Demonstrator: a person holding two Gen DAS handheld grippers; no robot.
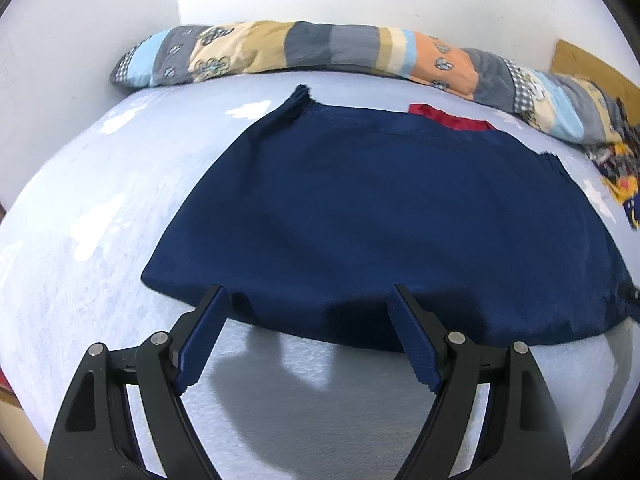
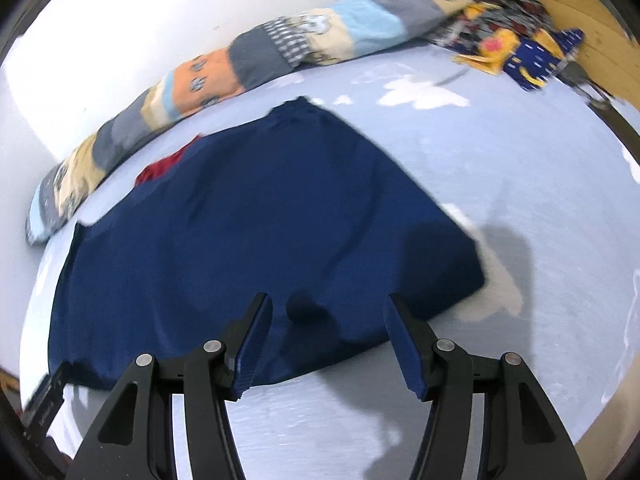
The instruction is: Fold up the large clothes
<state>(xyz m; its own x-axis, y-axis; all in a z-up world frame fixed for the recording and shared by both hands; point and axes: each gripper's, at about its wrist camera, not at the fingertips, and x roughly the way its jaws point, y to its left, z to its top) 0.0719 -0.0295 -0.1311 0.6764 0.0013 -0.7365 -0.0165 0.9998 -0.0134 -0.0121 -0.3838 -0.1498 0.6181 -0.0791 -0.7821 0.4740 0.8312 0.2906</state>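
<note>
A navy blue garment (image 1: 384, 216) lies spread flat on the light blue bed sheet (image 1: 88, 208), with a red patch (image 1: 452, 118) showing at its far edge. My left gripper (image 1: 308, 292) hovers open over the garment's near hem, its pads apart and gripping nothing. In the right wrist view, which is blurred, the same garment (image 2: 256, 216) stretches away to the left and the red patch (image 2: 160, 170) shows at its far side. My right gripper (image 2: 328, 302) is open above the near edge close to the garment's right corner, nothing pinched between its fingers.
A rolled patchwork quilt (image 1: 320, 48) runs along the white wall at the back of the bed. A heap of colourful patterned clothes (image 2: 508, 40) lies at the far right by a wooden board (image 2: 600, 28). Bare sheet (image 2: 520, 168) lies right of the garment.
</note>
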